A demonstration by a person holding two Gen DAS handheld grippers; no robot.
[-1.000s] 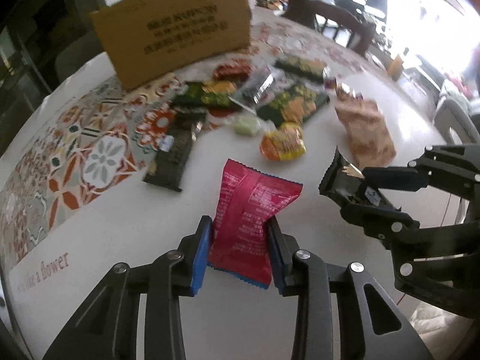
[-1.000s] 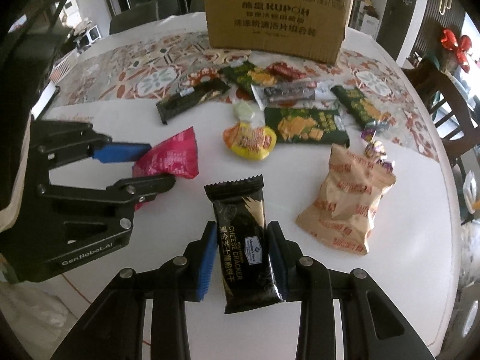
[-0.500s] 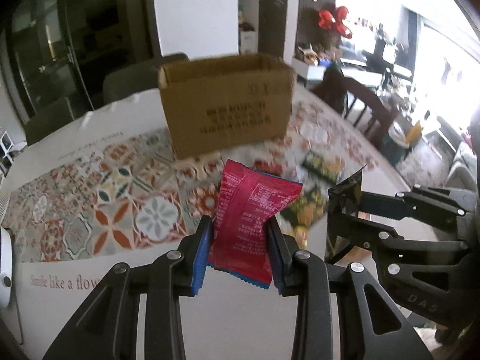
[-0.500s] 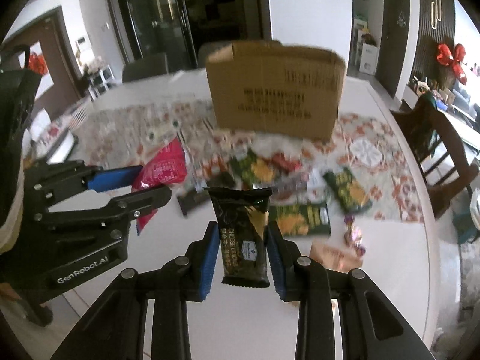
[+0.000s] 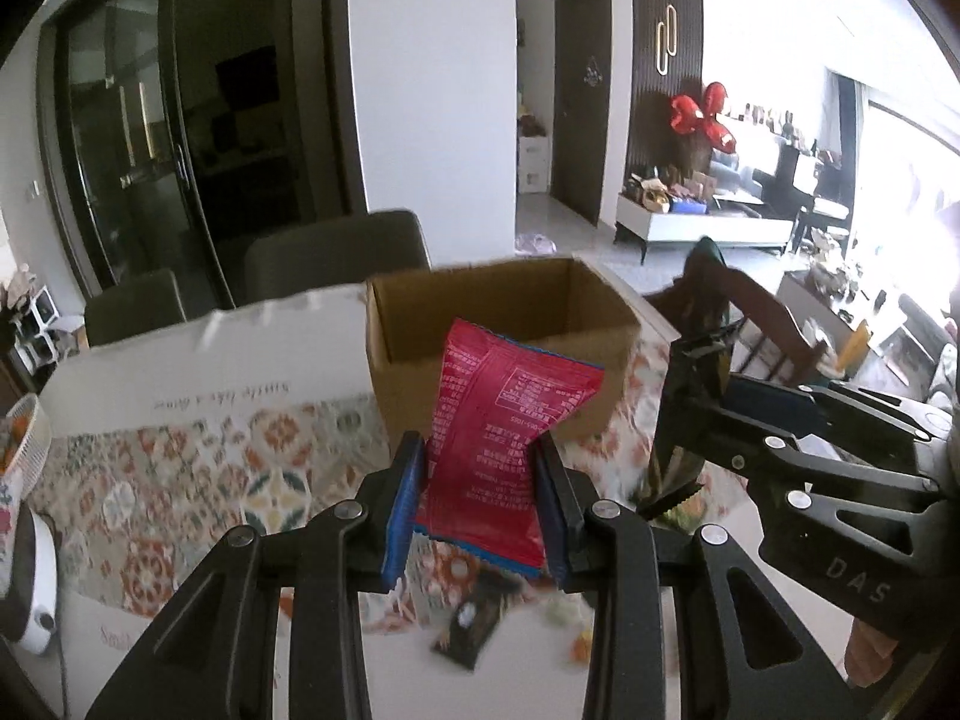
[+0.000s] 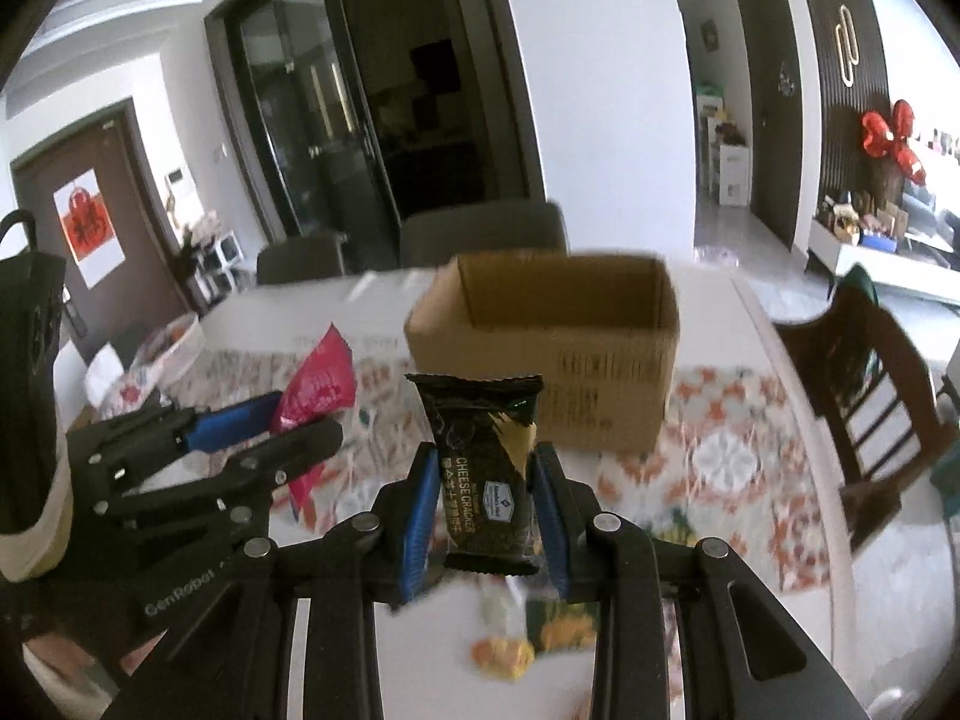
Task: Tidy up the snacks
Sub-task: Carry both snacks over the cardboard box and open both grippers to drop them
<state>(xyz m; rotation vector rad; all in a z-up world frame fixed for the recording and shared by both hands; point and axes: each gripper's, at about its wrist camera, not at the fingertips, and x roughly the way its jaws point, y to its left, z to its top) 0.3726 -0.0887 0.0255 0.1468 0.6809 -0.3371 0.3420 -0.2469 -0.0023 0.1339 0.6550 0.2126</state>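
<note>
Left wrist view: the table (image 5: 180, 372) carries an open box (image 5: 498, 348) on a patterned cloth (image 5: 198, 468), with loose snacks (image 5: 474, 624) blurred below. The left gripper (image 5: 477, 498) is clamped on a red packet (image 5: 498, 450), held in the air in front of the box. Beside it, the right gripper (image 6: 483, 510) is closed on an upright black cracker pack (image 6: 486, 474), also short of the box.
</note>
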